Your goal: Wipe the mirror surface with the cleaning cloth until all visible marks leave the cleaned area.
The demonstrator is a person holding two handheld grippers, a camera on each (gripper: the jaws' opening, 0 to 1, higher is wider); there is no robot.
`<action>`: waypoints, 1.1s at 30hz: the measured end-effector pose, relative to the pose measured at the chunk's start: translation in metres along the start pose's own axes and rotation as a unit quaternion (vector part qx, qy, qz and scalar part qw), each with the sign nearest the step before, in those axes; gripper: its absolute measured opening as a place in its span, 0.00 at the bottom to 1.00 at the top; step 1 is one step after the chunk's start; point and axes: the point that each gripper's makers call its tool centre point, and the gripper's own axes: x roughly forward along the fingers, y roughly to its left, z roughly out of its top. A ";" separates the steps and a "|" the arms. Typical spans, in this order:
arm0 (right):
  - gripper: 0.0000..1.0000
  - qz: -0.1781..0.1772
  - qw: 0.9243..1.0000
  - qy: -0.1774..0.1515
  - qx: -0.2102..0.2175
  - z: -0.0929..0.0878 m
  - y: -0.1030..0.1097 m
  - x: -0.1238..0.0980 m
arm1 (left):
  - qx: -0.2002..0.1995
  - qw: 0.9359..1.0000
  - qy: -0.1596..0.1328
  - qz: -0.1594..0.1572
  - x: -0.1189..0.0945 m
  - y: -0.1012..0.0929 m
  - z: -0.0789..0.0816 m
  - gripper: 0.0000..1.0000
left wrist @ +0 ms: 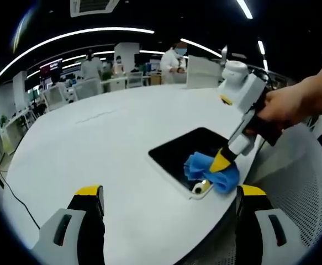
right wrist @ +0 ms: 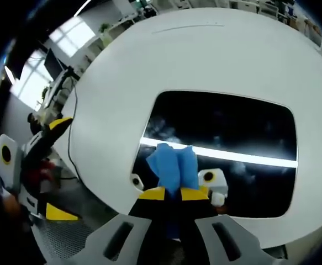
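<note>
A dark rectangular mirror point(left wrist: 185, 149) lies flat near the edge of a round white table point(left wrist: 105, 143). Coming in from the right, a hand point(left wrist: 285, 105) holds my right gripper point(left wrist: 222, 161), which is shut on a crumpled blue cloth point(left wrist: 213, 172) pressed onto the mirror's near corner. My left gripper point(left wrist: 169, 197) hovers over the table edge, jaws wide apart and empty. In the right gripper view, the right gripper point(right wrist: 173, 194) pinches the blue cloth point(right wrist: 172, 161) against the mirror point(right wrist: 232, 127), whose glass reflects a bright light strip and faint cloudy smears. My left gripper point(right wrist: 58, 165) stands off the table's left edge.
A white mesh chair point(left wrist: 310, 182) stands close on the right, beside the table edge. Far behind the table are desks, chairs point(left wrist: 89, 87) and people point(left wrist: 172, 59). A cable point(left wrist: 14, 196) runs across the floor at left.
</note>
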 end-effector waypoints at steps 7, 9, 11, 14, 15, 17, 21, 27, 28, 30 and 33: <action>0.01 0.009 1.000 0.005 0.010 0.000 -0.005 -0.001 | 0.003 1.000 0.005 -0.002 0.000 -0.001 -0.001 1.00; 0.01 0.011 1.000 0.005 0.011 0.000 -0.005 -0.002 | 0.004 1.000 0.005 -0.002 0.000 -0.001 -0.001 1.00; 0.01 0.013 1.000 0.006 0.012 0.000 -0.005 -0.002 | 0.003 1.000 0.008 -0.002 0.001 -0.001 -0.002 1.00; 0.01 0.014 1.000 0.005 0.015 0.000 -0.006 -0.002 | 0.004 1.000 0.010 -0.005 0.001 -0.002 -0.003 1.00; 0.02 0.013 1.000 0.005 0.016 0.000 -0.007 -0.003 | 0.004 1.000 0.011 -0.006 0.001 -0.003 -0.003 1.00; 0.02 0.013 1.000 0.003 0.021 -0.001 -0.010 -0.004 | 0.002 1.000 0.011 -0.005 0.001 -0.002 -0.004 1.00; 0.02 0.009 1.000 0.000 0.026 -0.002 -0.018 -0.007 | 0.000 1.000 0.011 -0.004 0.001 -0.001 -0.004 1.00; 0.02 0.005 0.999 -0.001 0.037 -0.007 -0.031 -0.013 | 0.001 1.000 0.007 0.001 0.000 0.001 -0.002 1.00; 0.02 0.004 0.999 -0.001 0.039 -0.007 -0.033 -0.013 | 0.000 1.000 0.007 0.001 0.000 0.001 -0.003 1.00; 0.02 0.004 0.999 -0.002 0.044 -0.009 -0.035 -0.015 | 0.001 1.000 0.008 0.002 0.000 0.001 -0.003 1.00; 0.02 0.001 0.999 -0.005 0.046 -0.010 -0.039 -0.017 | 0.003 1.000 0.008 0.003 0.000 0.001 -0.003 1.00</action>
